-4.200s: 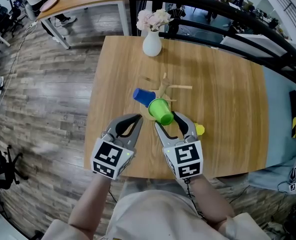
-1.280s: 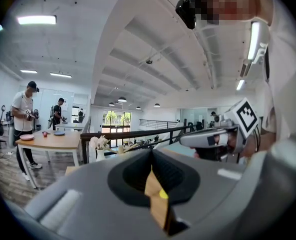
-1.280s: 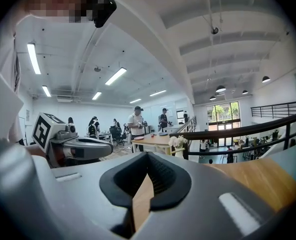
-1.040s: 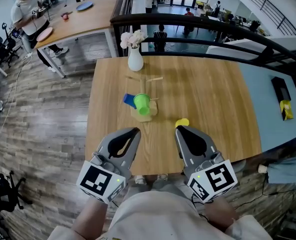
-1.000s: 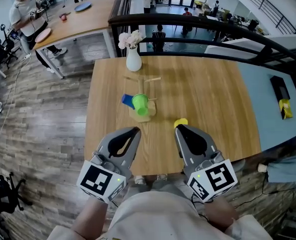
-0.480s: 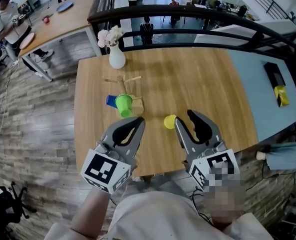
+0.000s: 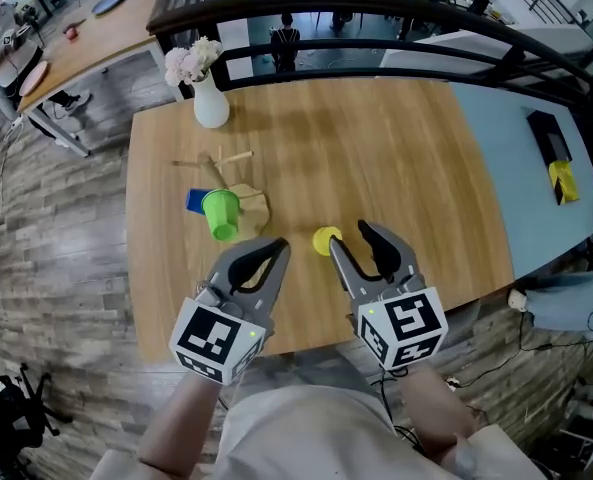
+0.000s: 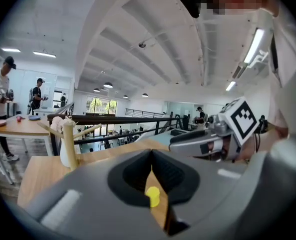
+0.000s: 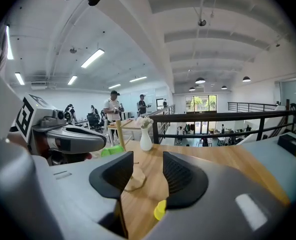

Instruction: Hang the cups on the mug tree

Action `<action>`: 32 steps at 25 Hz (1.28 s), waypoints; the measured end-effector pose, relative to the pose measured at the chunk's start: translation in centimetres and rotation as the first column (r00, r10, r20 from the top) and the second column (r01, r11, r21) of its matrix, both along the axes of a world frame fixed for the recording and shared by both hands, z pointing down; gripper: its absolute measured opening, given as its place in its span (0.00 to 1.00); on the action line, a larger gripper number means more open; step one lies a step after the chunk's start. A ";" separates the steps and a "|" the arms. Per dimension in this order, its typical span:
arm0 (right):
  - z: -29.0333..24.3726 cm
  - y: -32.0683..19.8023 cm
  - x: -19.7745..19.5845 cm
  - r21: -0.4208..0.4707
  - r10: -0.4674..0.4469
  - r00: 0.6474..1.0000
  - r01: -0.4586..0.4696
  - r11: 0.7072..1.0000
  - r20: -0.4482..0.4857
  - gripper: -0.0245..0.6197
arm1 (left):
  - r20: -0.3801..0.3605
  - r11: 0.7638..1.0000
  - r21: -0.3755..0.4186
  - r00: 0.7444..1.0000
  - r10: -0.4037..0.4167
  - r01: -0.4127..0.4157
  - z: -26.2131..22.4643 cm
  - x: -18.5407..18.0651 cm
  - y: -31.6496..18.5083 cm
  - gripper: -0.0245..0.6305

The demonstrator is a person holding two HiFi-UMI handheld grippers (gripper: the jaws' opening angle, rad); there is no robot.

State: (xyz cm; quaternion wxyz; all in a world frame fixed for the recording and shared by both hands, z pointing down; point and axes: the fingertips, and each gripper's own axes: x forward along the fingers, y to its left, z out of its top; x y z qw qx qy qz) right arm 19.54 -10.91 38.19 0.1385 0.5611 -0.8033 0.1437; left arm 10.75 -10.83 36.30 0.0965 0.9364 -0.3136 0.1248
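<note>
The wooden mug tree stands on the table's left half, with a green cup and a blue cup on its pegs. A small yellow cup rests on the wood near the front edge. My right gripper hovers just behind it; its jaws have just been opening and stand open, with nothing pressed between them. The yellow cup shows low by the right jaw. My left gripper is shut and empty, left of the yellow cup. The tree's post and green cup lie ahead.
A white vase with pale flowers stands at the table's far left corner. The table's front edge runs under both grippers. A dark railing borders the far side. A blue-grey surface with a black and yellow object lies right.
Both grippers have sunk toward the table and moved forward. The right jaws have opened from nearly shut. The yellow cup now lies beside the right gripper's fingertips.
</note>
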 end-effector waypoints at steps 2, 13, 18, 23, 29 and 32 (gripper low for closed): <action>1.7 -0.6 0.3 -0.026 -0.006 1.000 0.006 1.000 -0.003 0.33 | -0.004 1.000 -0.017 1.000 -0.004 0.004 1.2 0.5 -0.4 0.04; 11.4 -2.5 0.8 -0.157 -0.037 0.999 0.033 0.987 -0.028 0.36 | 0.052 0.991 -0.135 0.999 -0.016 0.022 10.0 1.6 -1.5 0.04; 15.0 -3.0 1.2 -0.207 -0.051 0.997 0.038 0.978 -0.058 0.39 | 0.097 0.986 -0.163 0.995 -0.013 0.029 13.5 2.2 -2.2 0.04; 18.8 -2.9 1.2 -0.262 -0.051 0.995 0.027 0.965 -0.086 0.40 | 0.131 0.982 -0.189 0.991 0.008 0.017 16.8 2.7 -2.2 0.04; 22.2 -3.8 1.4 -0.288 -0.036 0.997 0.015 0.958 -0.068 0.40 | 0.140 0.973 -0.229 0.990 -0.002 0.034 20.3 2.1 -3.7 0.04; 23.6 -4.2 1.7 -0.303 -0.032 0.997 0.009 0.953 -0.070 0.40 | 0.138 0.969 -0.244 0.990 -0.007 0.041 21.6 2.1 -4.2 0.04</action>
